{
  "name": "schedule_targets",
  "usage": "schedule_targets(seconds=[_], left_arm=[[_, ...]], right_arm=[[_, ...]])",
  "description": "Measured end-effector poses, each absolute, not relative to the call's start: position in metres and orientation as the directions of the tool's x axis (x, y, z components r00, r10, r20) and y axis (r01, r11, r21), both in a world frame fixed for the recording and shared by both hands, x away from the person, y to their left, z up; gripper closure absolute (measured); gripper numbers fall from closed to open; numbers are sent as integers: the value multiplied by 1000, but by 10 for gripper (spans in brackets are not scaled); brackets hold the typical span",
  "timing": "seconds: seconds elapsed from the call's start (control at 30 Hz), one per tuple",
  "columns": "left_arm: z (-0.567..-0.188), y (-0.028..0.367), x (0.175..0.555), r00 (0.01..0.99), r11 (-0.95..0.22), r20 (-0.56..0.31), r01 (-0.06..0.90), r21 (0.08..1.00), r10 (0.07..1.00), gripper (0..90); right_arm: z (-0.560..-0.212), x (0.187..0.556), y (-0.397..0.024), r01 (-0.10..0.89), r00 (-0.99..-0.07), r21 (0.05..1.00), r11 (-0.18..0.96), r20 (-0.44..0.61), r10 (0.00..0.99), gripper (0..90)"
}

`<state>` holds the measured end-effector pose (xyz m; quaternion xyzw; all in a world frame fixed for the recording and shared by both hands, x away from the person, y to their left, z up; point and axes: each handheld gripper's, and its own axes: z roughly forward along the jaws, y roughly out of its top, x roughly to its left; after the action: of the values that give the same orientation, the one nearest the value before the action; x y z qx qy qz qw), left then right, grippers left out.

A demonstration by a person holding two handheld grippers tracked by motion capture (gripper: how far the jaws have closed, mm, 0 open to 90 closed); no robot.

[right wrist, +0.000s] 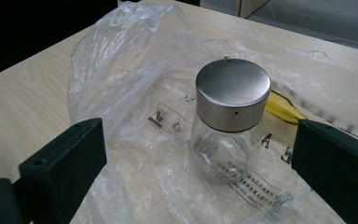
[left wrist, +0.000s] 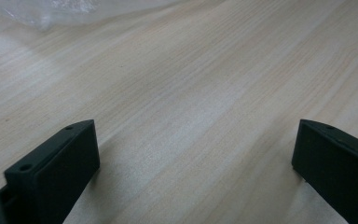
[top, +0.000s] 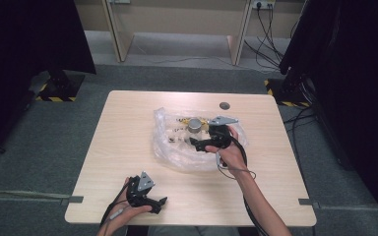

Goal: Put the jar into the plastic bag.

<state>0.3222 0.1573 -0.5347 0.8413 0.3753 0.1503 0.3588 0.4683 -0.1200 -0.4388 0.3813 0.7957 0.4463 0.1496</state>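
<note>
Pale wood-grain worktop (top: 128,128) stretched under everything, and out at the left the left gripper (top: 150,196) waited low near the front edge, well apart from the action. In the left gripper view its black fingers (left wrist: 56,168) stood wide apart with only bare wood between them, holding nothing, a corner of plastic far off at the top.

Moving to the middle, a crumpled clear plastic bag (top: 177,147) lay spread on the worktop, and on it stood the small clear glass jar with a brushed-metal screw lid (right wrist: 230,121), upright, printed labels and a yellow strip (right wrist: 279,107) showing through the film behind it.

Over to the right, the right gripper (top: 202,142) was in over the bag, just beside the jar. In the right gripper view its fingers (right wrist: 65,163) were spread wide, wider than the jar, one on either side and touching nothing I could make out; the jar sat right of centre in the gap.

The step looked like a reach to grasp the jar. To do it well, I'd say centre the jar between the fingers first, come in level on the glass body below the lid, keep loose film out of the pinch, and close gently, since smooth glass on slippery plastic could skate or tip.
</note>
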Motion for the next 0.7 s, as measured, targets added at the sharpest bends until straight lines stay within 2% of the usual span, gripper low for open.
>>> schedule_targets(seconds=[0.7], left_arm=[[-535,157,322,673,-461,-16,524,717,739,0]], right_arm=[[-444,428,-127,425,-706,841,336,75,704,43]])
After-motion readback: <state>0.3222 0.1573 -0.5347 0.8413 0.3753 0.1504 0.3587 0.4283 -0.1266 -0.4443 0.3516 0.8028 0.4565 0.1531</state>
